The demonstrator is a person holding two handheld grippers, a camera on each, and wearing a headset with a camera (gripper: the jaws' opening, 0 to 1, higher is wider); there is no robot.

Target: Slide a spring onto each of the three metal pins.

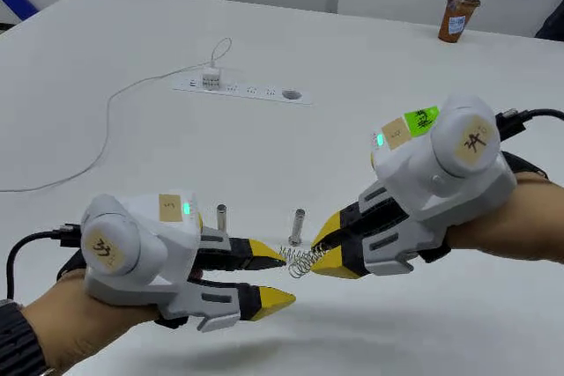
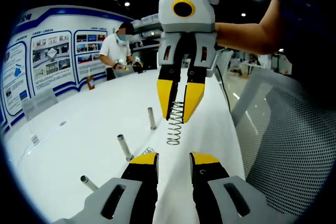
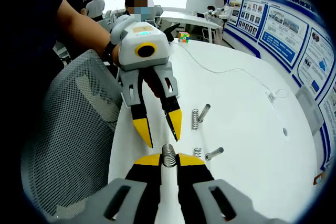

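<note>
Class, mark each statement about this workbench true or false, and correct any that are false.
1. The right gripper is shut on a coiled metal spring. True.
2. The left gripper is shut on a second spring. False: its jaws stand open and hold nothing.
3. A white power strip lies on the white table. True.
4. The plastic cup of brown drink stands right beside the short upright metal pins. False: the cup stands near the table's far edge, well away from the pins, which are close to the grippers.
</note>
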